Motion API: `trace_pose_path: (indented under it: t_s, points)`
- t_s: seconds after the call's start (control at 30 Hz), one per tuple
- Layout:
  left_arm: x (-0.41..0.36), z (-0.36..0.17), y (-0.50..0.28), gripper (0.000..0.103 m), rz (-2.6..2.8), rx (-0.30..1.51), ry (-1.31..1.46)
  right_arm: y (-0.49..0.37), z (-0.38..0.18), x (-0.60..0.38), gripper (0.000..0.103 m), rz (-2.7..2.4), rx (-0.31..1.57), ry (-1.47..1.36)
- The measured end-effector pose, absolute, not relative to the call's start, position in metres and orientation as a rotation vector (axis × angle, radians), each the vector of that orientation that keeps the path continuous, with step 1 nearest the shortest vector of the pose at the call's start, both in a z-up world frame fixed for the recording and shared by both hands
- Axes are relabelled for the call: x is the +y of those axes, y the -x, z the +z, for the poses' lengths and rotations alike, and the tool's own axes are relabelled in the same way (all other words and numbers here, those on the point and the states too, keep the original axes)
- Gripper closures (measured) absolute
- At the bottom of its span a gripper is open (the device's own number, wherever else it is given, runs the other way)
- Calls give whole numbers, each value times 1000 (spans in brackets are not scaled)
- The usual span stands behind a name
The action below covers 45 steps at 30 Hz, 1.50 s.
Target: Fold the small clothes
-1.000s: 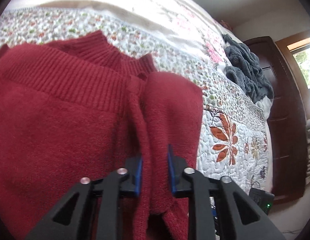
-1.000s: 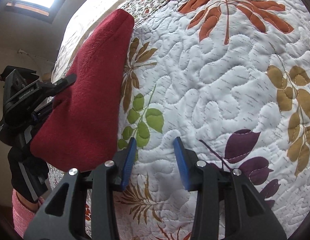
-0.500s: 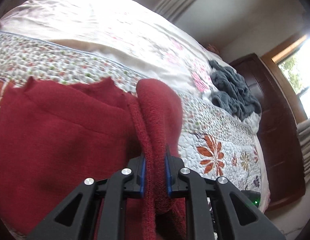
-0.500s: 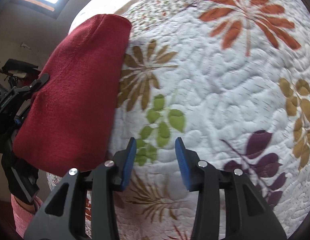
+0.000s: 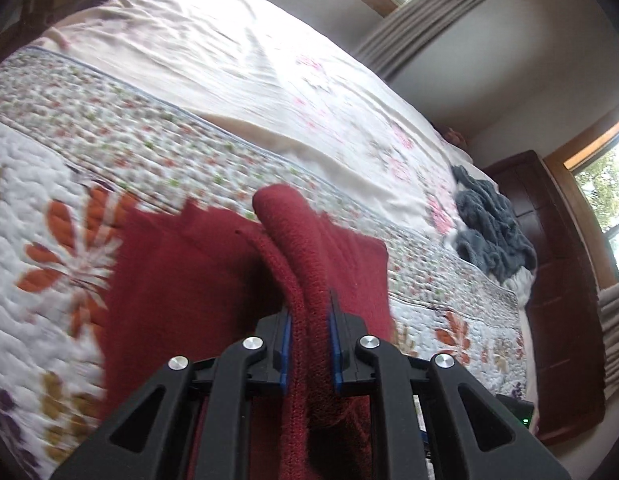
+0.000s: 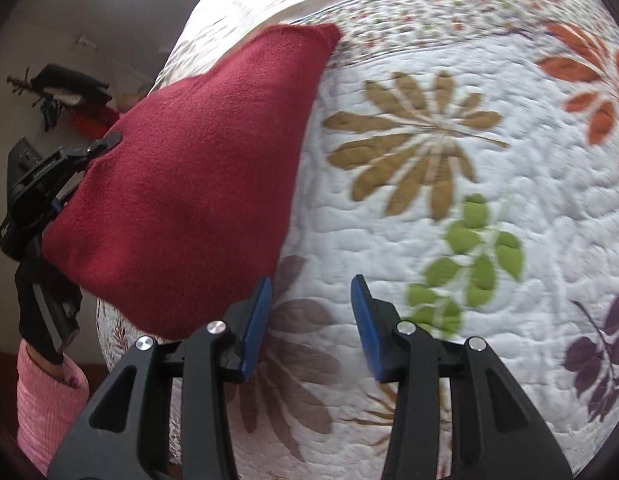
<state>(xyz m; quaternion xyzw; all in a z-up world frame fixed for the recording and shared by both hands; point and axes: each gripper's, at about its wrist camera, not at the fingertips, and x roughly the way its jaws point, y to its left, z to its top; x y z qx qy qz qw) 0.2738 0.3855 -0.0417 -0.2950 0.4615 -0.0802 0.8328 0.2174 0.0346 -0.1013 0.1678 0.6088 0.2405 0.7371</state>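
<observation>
while clamped: left gripper [image 5: 308, 344], red sweater [image 5: 189, 280]

2 wrist fisheyes, both low and close over the bed.

Your left cam looks along the left gripper [image 5: 308, 344] across the quilt [image 5: 49, 184] toward the far wall and window, red knit garment [image 5: 189, 280] filling the near field. Your right cam looks past the right gripper [image 6: 311, 322] down at the quilt, angled left. Shared: the garment and the left gripper [image 6: 85, 152].
</observation>
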Motion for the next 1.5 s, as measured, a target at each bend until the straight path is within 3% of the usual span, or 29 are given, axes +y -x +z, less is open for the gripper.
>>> trace_pose_path:
  t_s: [0.5, 0.63, 0.8, 0.93, 1.1, 1.2, 1.27, 1.33, 1.5]
  points:
    - [464, -107, -255, 86, -73, 1095, 599, -215, -105, 102, 57, 634, 1376, -339]
    - [475, -119, -248, 74, -62, 1095, 672, -214, -107, 113, 57, 637, 1390, -307]
    - [478, -97, -230, 71, -61, 1076, 630, -215, -108, 115, 57, 642, 1389, -308]
    - [468, -70, -203, 57, -81, 1048, 548, -210, -109, 111, 53, 664, 1394, -341]
    - [447, -57, -175, 55, -121, 1043, 510, -206, -119, 115, 51, 683, 1433, -380]
    - [434, -67, -171, 58, -111, 1069, 454, -206, -127, 118, 52, 693, 1466, -420]
    - [431, -79, -173, 94, -100, 1105, 459, -209, -130, 119, 59, 682, 1493, -431]
    - [437, -89, -174, 94, -102, 1117, 531, -209, -126, 119, 77, 693, 1490, -419]
    - [460, -83, -154, 96, -138, 1033, 696, -205, -99, 104, 84, 740, 1426, -478]
